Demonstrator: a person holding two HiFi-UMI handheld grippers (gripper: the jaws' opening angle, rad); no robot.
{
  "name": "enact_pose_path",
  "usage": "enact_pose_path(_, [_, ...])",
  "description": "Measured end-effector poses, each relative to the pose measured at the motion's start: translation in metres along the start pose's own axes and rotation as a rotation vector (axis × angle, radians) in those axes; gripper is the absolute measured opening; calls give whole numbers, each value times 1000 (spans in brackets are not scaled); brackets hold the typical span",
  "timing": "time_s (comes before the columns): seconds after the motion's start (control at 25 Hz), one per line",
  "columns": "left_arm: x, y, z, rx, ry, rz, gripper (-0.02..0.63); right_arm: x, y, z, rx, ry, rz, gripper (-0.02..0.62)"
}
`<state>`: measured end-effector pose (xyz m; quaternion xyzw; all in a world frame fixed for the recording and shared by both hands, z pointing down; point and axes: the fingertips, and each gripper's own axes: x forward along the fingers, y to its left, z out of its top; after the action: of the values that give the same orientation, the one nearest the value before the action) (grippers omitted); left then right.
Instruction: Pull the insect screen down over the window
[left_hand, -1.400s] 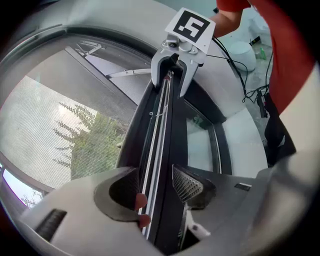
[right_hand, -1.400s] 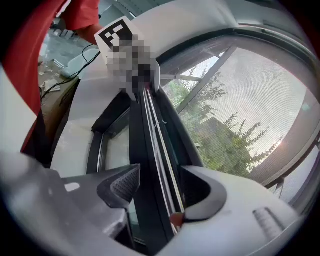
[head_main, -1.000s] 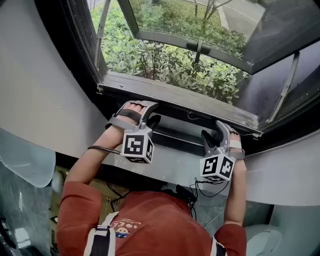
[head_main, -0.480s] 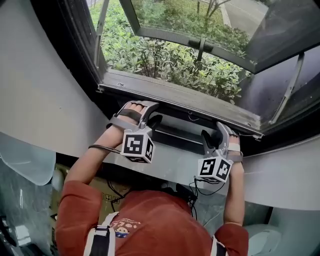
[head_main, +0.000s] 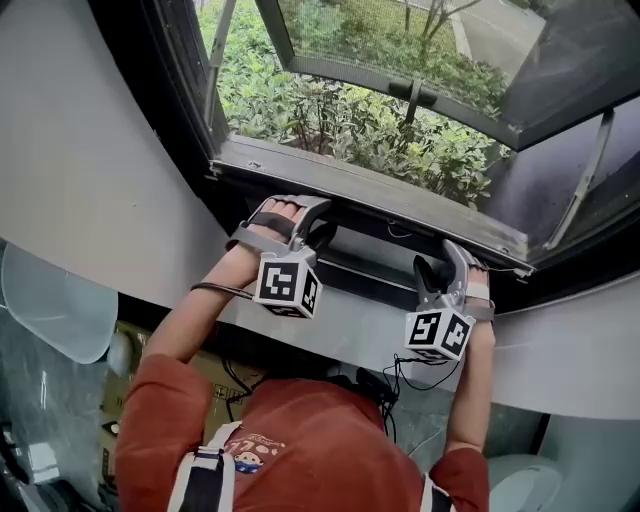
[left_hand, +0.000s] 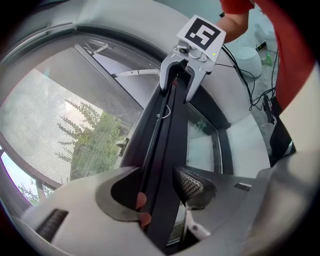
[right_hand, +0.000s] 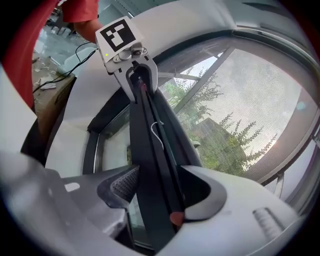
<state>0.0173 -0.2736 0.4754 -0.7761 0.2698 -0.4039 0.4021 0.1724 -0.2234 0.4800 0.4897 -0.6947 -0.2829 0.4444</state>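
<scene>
Lower centre of the head view: your left gripper (head_main: 306, 224) and right gripper (head_main: 440, 268) each clamp the dark screen bar (head_main: 368, 277), which lies just below the window sill (head_main: 360, 195), jaws closed against it.

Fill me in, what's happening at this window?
A person has a gripper in each hand, and both are clamped on the insect screen's black pull bar. The left gripper holds one end and the right gripper holds the other, each with its jaws closed across the bar. The bar sits low, just inside the lower window frame. Mesh shows beside the bar in both gripper views. Whether the bar is fully seated can't be told.
</scene>
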Motion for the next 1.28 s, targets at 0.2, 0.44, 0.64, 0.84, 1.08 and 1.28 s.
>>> enact_pose_path(0.2, [-2,2,1,-33,-8,5,196,-1,-2,2,27,-10,-27,262])
enact_pose_path(0.44, [-9,2,5,-120,-55,29,196,-16,-12,4,107,-62,-85,262])
enact_pose_path(0.64, [-17,1,14,-249,-107,48,196,-31,-18,8,212,-117,-103,262])
enact_pose_path(0.84, [-27,-1,16,-405,-160,84,196,-44,-22,19,361,-194,-126,262])
enact_pose_path(1.08, [-46,-4,19,-672,-276,172,195,-63,-30,30,538,-340,-213,262])
enact_pose_path(1.28, [-63,-6,16,-886,-328,278,195,-78,-32,25,724,-414,-299,261])
